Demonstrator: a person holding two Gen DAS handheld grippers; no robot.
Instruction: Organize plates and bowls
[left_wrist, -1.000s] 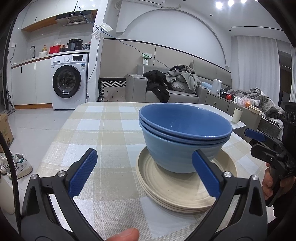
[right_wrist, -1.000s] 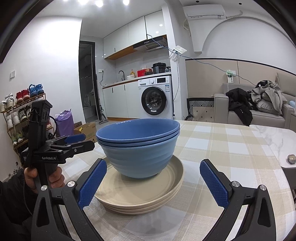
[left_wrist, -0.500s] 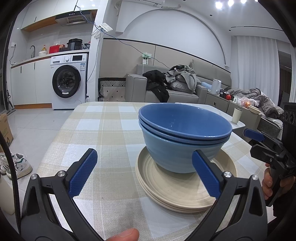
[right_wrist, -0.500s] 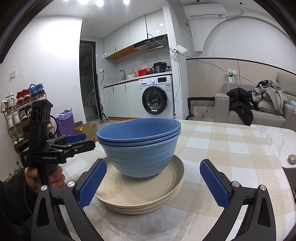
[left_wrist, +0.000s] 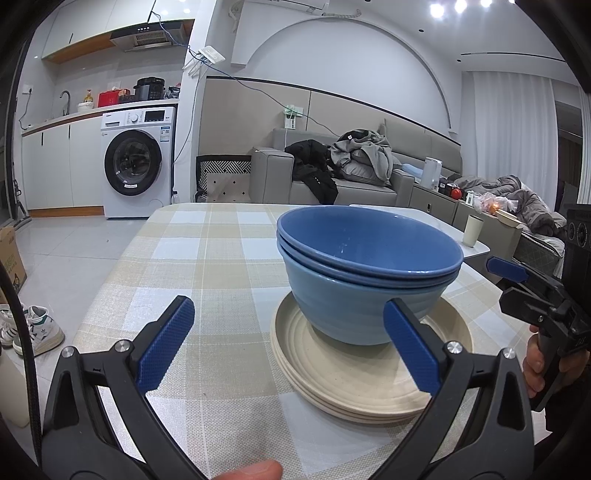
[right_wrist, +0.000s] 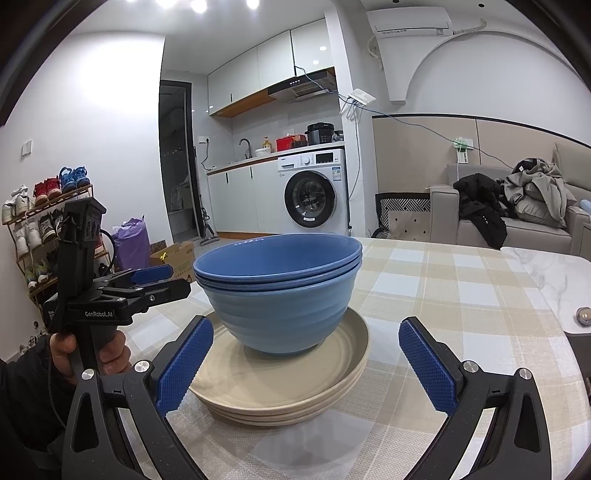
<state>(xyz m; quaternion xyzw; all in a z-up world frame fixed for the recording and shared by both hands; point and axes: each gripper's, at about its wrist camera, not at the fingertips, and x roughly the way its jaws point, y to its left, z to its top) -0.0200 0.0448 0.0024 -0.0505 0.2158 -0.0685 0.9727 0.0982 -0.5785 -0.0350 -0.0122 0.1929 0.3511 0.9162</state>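
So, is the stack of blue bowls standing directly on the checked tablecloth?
No, the blue bowls stand on the stacked beige plates.

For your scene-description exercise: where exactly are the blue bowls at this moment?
In both wrist views the nested blue bowls sit on the stack of beige plates on the checked tablecloth, ahead of both open claws, untouched.

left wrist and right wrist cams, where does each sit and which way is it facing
Left wrist: sits on the left gripper, looking across the table toward the sofa; its own open fingers and a fingertip at the bottom edge show, plus the right gripper and hand at right.
Right wrist: sits on the right gripper, looking toward the washer and shoe rack; its open fingers show, plus the left gripper and hand at left.
Shared: bowls stacked on plates, table, washer, sofa.
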